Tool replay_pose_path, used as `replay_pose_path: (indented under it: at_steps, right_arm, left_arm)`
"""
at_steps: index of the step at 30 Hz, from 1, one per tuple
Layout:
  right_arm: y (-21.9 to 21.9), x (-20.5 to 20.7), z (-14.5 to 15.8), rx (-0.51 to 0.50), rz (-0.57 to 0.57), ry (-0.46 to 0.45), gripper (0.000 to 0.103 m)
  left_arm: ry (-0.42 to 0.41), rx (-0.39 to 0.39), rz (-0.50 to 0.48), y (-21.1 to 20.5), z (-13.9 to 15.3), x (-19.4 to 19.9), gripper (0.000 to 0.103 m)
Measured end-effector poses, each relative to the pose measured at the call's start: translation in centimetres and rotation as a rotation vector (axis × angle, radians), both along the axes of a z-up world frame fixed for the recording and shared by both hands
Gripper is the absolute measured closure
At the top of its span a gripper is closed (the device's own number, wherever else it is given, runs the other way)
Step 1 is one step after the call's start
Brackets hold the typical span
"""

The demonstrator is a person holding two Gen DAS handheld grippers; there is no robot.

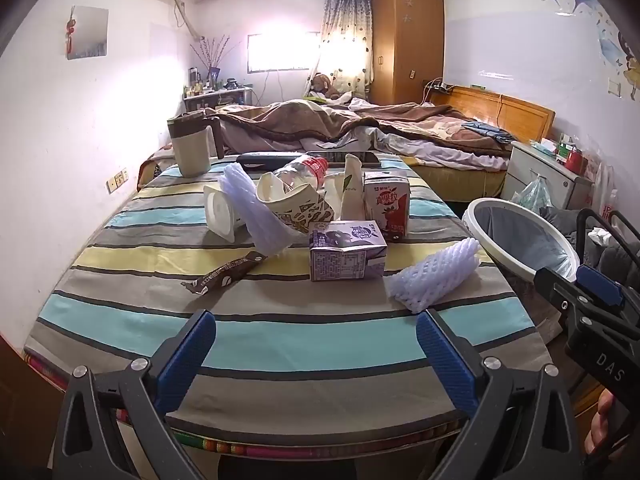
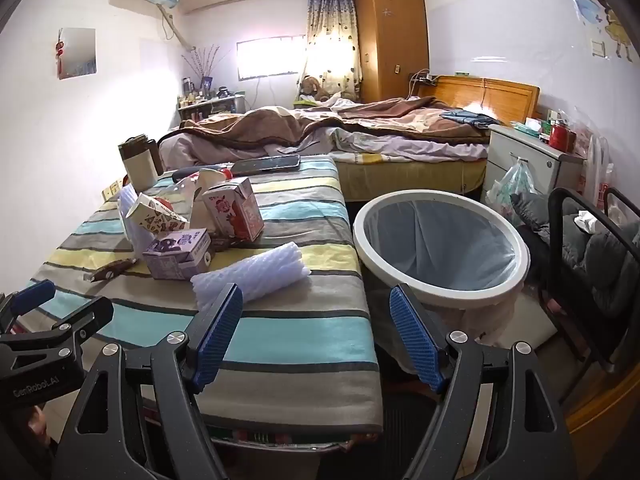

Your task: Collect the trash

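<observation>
Foam sleeve (image 2: 250, 276), cartons, cup uncollected on bench (image 1: 280, 340); bin (image 2: 440, 240) appears empty. Left hand-held gripper (image 1: 316, 354), right hand-held gripper (image 2: 316, 336) wide, nothing held.

Home bedroom: unmade bed (image 1: 360, 128), wardrobe (image 1: 408, 40).

Two foam nets (image 1: 434, 278) (image 1: 256, 210), two drink cartons (image 1: 347, 251) (image 1: 386, 205), one crushed bottle (image 1: 304, 172), one paper cup (image 1: 294, 208), one brown wrapper (image 1: 224, 274), one bin (image 1: 520, 236).
</observation>
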State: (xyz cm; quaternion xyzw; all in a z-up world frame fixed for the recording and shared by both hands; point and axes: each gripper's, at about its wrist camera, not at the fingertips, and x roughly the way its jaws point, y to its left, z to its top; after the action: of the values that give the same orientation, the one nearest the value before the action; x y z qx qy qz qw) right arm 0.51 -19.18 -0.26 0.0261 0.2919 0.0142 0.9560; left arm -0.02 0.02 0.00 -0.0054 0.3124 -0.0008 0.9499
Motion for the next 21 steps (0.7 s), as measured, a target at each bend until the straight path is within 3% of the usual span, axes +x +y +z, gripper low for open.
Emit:
replay_pose_path:
  at_steps: [21]
  right_arm:
    - [0.0,-0.42,0.16,0.003,-0.001,-0.007,0.026]
  left_arm:
    - [0.011,-0.003,0.001,0.06,0.08,-0.08,0.001]
